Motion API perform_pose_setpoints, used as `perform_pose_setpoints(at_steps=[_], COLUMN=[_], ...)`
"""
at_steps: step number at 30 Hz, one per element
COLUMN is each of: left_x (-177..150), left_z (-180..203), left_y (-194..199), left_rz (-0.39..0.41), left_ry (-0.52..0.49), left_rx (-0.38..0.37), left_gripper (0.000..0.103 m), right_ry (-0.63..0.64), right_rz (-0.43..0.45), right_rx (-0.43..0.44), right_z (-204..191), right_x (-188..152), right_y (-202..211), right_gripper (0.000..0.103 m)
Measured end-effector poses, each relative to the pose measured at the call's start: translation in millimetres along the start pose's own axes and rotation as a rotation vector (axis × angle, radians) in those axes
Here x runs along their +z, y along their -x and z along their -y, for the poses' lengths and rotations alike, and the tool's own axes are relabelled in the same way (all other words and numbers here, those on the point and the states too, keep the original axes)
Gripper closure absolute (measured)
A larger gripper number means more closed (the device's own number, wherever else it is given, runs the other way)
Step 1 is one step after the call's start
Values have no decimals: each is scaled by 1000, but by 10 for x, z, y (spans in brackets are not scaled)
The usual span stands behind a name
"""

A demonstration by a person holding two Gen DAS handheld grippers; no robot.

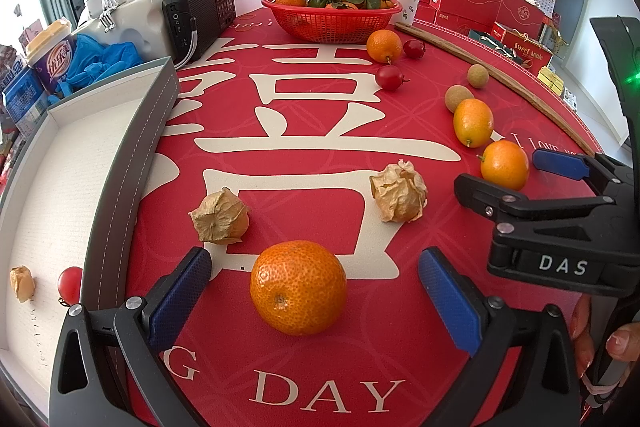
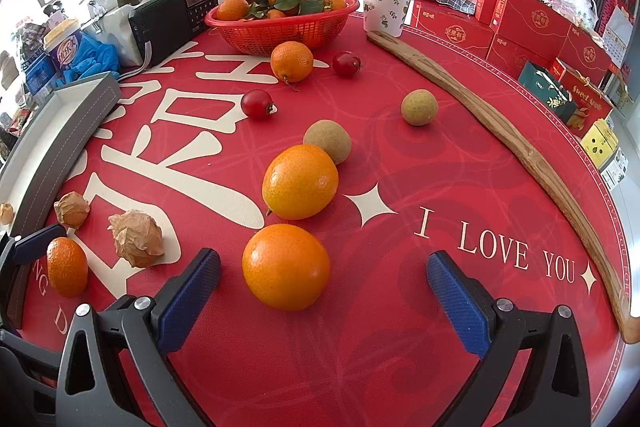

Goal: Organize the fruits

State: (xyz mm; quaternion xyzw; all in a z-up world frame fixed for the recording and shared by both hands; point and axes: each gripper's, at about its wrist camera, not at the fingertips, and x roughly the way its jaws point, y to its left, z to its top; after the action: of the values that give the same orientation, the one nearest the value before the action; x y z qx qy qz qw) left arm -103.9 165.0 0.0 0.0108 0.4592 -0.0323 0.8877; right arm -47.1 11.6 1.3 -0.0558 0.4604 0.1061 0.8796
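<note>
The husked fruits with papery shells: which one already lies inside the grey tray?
The small husked fruit beside the cherry tomato in the tray. The other two lie on the red mat.

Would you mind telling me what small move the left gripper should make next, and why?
Probably ease the left gripper forward a little and close on the mandarin. Its jaws stand open with the fruit between the pads but touching neither, and the white tray to its left already holds a tomato.
</note>
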Motion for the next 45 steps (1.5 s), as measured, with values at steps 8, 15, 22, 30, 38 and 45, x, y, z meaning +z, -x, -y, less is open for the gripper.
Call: perform_pose_setpoints(at_steps=[8, 15, 22, 30, 38, 45], left_x=[5, -12, -58, 10, 222, 187], left_z=[7, 57, -119, -293, -540, -772], left_y=[3, 105, 189, 426, 507, 528], left_rz=[0, 42, 47, 125, 213, 231], left_ry=[12, 38, 104, 137, 193, 220], left_rx=[9, 32, -17, 22, 58, 101], left_gripper=[1, 46, 63, 63, 63, 63], right_ry=[0, 32, -37, -59, -82, -72], right_rz=[1, 36, 50, 94, 132, 150], right_rx=[-1, 21, 145, 173, 212, 231], right_z=[-20, -104, 14, 114, 138, 79], right_x=[17, 14, -2, -66, -56, -58], right_y=[-16, 49, 120, 249, 304, 327], right_gripper=[0, 37, 66, 66, 65, 65])
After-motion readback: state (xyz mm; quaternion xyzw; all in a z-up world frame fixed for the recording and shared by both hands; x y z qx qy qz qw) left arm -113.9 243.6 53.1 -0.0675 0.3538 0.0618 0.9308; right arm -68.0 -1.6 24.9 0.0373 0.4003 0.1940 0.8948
